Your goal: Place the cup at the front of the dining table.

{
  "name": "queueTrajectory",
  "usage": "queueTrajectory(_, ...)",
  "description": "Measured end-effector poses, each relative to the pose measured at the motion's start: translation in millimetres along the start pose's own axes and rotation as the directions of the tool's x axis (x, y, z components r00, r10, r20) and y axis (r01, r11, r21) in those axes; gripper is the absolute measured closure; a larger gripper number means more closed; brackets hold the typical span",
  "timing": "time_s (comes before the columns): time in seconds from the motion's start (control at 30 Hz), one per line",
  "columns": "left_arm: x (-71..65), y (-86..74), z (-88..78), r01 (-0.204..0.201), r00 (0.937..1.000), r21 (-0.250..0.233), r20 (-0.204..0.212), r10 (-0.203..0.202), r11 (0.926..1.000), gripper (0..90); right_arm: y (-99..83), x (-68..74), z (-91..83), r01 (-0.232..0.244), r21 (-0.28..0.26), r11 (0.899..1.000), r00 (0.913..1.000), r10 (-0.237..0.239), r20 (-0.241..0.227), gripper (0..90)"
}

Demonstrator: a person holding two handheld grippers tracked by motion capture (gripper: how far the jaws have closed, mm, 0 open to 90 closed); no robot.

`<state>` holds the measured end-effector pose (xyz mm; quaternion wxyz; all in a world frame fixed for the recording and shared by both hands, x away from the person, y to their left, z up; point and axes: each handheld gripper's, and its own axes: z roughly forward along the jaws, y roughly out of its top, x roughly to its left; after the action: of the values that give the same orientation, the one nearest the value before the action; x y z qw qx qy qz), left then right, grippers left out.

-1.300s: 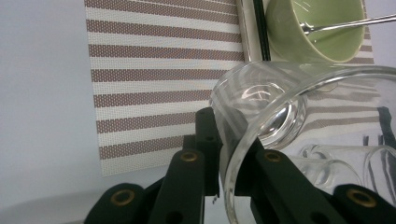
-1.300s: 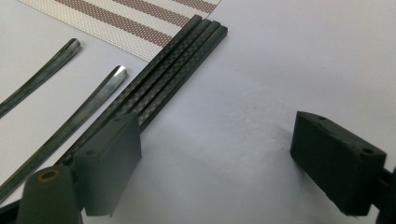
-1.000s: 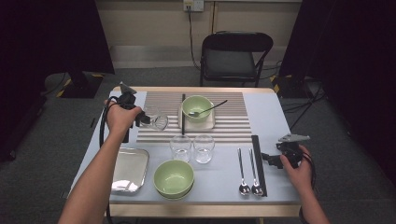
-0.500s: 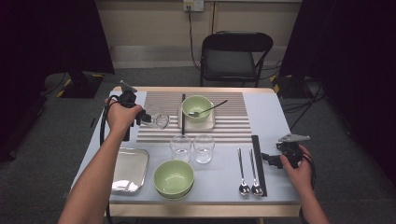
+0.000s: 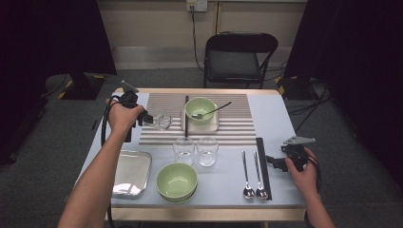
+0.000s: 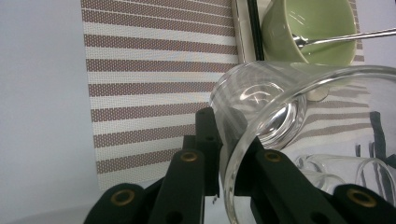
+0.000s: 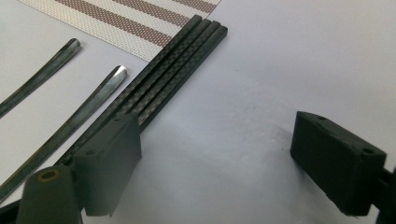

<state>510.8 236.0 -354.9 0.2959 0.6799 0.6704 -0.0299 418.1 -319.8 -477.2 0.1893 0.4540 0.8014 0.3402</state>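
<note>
My left gripper (image 5: 146, 118) is shut on the rim of a clear glass (image 5: 163, 121), which lies tilted on its side just above the left part of the striped placemat (image 5: 228, 135). In the left gripper view the two black jaws of that gripper (image 6: 229, 151) pinch the wall of the glass (image 6: 275, 102) from inside and outside. My right gripper (image 5: 274, 162) hovers low at the table's right side, next to a bundle of black chopsticks (image 5: 263, 166). It stands open (image 7: 219, 158) with bare table between its pads, and the chopsticks (image 7: 173, 65) lie to its left.
A green bowl (image 5: 200, 109) with a spoon in it sits on a white plate on the placemat. Two upright glasses (image 5: 196, 150) stand at the mat's near edge. A stack of green bowls (image 5: 177, 180), a metal tray (image 5: 131, 172) and two spoons (image 5: 253, 173) lie along the front. A chair (image 5: 240, 57) stands behind the table.
</note>
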Motion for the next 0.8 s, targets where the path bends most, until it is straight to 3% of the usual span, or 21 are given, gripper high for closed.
queueTrajectory(0.2, 1.5, 1.1, 1.4, -0.003, 0.9999, 0.010, -0.010, 0.003, 0.9999, 85.7, 0.0, 0.0, 0.0, 0.000, 0.000, 1.000, 1.0000, 0.000, 0.000, 15.3)
queueTrajectory(0.47, 0.6, 3.2, 3.4, -0.005, 1.0000, 0.008, -0.006, 0.005, 1.0000, 85.7, 0.0, -0.1, 0.0, 0.000, 0.000, 1.000, 1.0000, 0.000, -0.001, 15.3)
queueTrajectory(0.5, -1.0, 3.1, 4.6, 0.013, 0.9999, 0.004, 0.002, -0.013, 0.9999, 85.7, 0.0, -0.1, 0.0, 0.000, 0.000, 1.000, 1.0000, 0.000, -0.001, 15.3)
queueTrajectory(0.6, -0.9, 4.9, 4.8, -0.009, 1.0000, 0.004, -0.003, 0.009, 0.9999, 85.7, 0.0, -0.1, 0.0, 0.000, 0.000, 1.000, 1.0000, 0.000, 0.000, 15.3)
queueTrajectory(0.8, -2.3, 8.3, 4.9, 0.001, 0.9999, 0.007, 0.011, -0.001, 1.0000, 85.7, 0.0, -0.1, 0.0, -0.001, 0.000, 1.000, 1.0000, 0.001, -0.001, 15.3)
